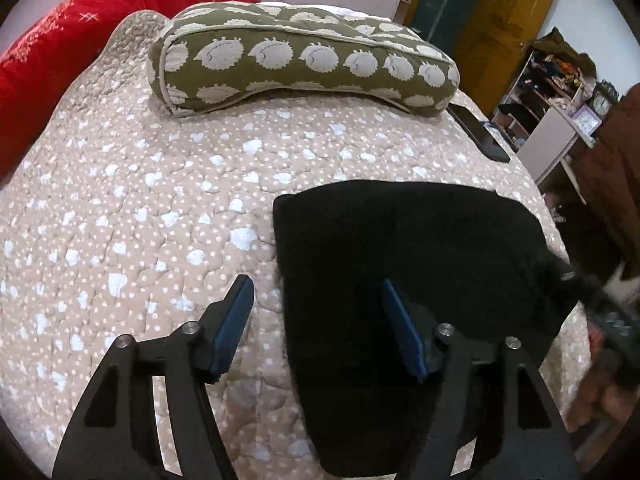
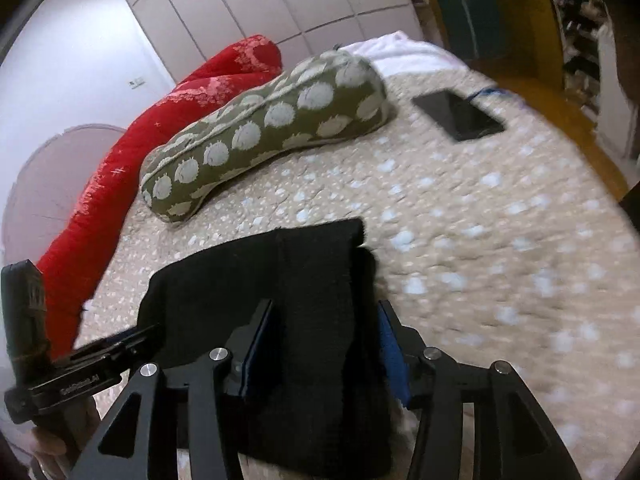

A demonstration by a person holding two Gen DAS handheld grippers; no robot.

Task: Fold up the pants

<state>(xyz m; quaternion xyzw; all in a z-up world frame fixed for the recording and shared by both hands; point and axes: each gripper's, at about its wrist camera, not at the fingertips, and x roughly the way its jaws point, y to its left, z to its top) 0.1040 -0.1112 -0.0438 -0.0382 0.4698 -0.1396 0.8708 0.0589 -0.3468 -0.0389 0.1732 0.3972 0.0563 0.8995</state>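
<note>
The black pants (image 1: 412, 264) lie folded in a compact block on the beige quilted bed (image 1: 140, 200). My left gripper (image 1: 318, 320) is open above the block's left edge, one finger over the quilt, the other over the pants. In the right wrist view the pants (image 2: 304, 320) lie under my right gripper (image 2: 326, 344), which is open, with the fabric between and below its blue pads (image 2: 392, 356). The left gripper's body (image 2: 80, 372) shows at the lower left there. Whether the pads touch the fabric I cannot tell.
An olive pillow with white hedgehog print (image 1: 304, 60) lies across the far bed. A red blanket (image 1: 60, 48) is bunched at the left. A black phone (image 2: 458, 114) lies on the quilt at the right. Shelves (image 1: 560, 92) stand beyond the bed's right edge.
</note>
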